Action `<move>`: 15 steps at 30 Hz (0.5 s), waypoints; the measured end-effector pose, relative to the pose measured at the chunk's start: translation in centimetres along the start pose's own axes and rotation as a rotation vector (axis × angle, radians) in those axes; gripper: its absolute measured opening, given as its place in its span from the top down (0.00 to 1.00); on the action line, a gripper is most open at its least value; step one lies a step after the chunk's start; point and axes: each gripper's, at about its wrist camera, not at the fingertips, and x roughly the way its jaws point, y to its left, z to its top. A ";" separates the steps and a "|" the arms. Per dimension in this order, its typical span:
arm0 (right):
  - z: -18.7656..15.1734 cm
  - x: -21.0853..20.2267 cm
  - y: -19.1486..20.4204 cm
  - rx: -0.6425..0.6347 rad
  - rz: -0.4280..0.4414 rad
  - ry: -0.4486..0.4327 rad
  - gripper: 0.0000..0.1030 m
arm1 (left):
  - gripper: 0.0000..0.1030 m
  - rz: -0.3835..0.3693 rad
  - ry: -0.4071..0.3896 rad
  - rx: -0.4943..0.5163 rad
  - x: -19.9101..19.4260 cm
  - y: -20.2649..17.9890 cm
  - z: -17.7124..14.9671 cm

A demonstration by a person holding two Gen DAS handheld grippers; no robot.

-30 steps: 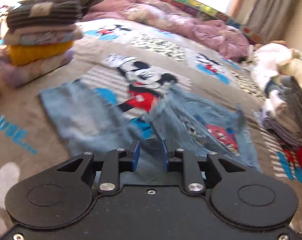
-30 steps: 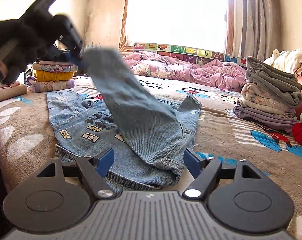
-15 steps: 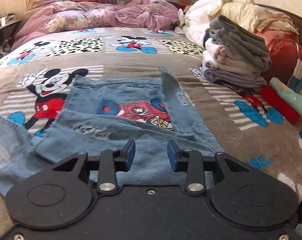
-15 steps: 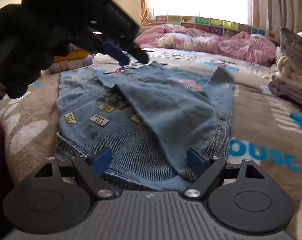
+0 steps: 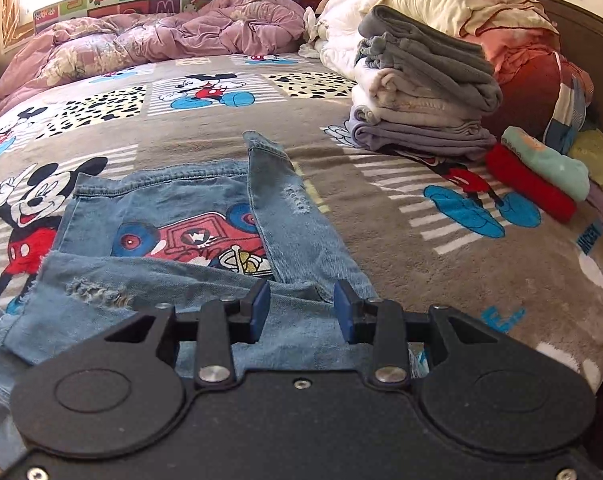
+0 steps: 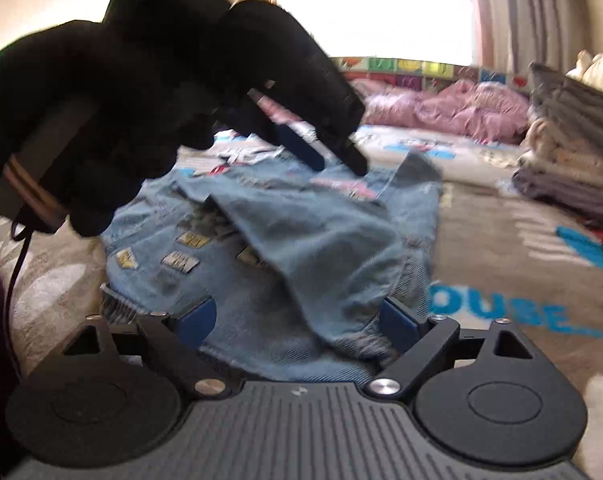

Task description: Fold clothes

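step: sleeves folded across the denim jacket (image 5: 173,216); left gripper (image 5: 299,306) parted, empty; right gripper (image 6: 297,320) spread wide, jaws just been opening, denim between them unpinched
next: grasp the hem; fold upward

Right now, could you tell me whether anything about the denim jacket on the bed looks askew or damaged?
The denim jacket has one sleeve folded over it slanting, not square. The frayed rips on both sleeves look like styling, not damage. The folded stack beside it sits tidy.

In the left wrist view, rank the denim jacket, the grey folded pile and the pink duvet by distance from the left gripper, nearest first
1. Denim jacket, just beyond the left gripper.
2. Grey folded pile, farther back on the right.
3. Pink duvet, bunched at the headboard, upper left.
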 end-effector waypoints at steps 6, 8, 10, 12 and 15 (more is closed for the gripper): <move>0.7 -0.3 0.5 -0.002 0.030 -0.020 0.32 | 0.68 0.044 -0.006 0.015 3.0 0.0 3.8; 0.8 -1.0 0.4 -0.002 -0.022 -0.091 0.24 | 0.69 0.053 -0.015 0.048 4.4 -0.4 5.8; 0.8 -0.7 -0.4 0.051 -0.035 -0.098 0.18 | 0.73 0.048 -0.008 0.066 6.7 -0.8 7.8; 0.5 0.3 -1.0 0.093 -0.022 -0.031 0.18 | 0.76 0.065 0.003 0.087 9.4 -1.2 9.6; 0.5 0.9 -0.6 0.062 -0.018 0.023 0.12 | 0.78 0.063 0.037 0.066 13.8 -0.6 11.9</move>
